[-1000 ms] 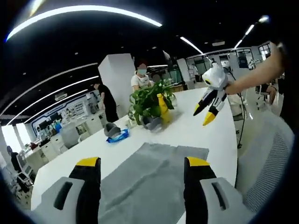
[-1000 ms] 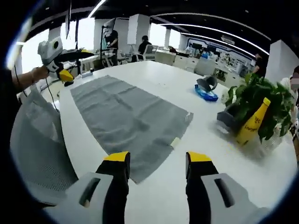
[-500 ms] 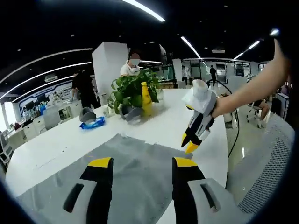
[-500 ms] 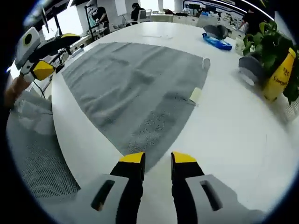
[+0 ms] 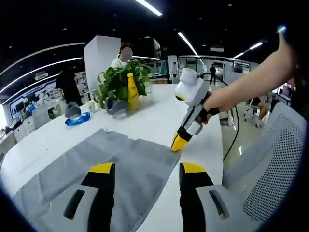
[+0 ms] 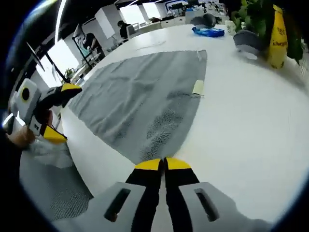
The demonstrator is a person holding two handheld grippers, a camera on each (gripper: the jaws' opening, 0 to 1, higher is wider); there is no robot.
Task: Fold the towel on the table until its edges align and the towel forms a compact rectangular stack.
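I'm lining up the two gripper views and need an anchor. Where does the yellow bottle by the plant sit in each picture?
Left gripper view: the yellow bottle stands upper left of centre, in front of the green plant, beyond the grey towel.
Right gripper view: the yellow bottle is at the upper right edge, beside the plant.
Shared landmark: the blue packet past the towel's far edge.

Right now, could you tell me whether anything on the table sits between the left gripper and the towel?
Nothing visible does. The left gripper hangs open right over the grey towel; the yellow bottle and plant stand beyond it.
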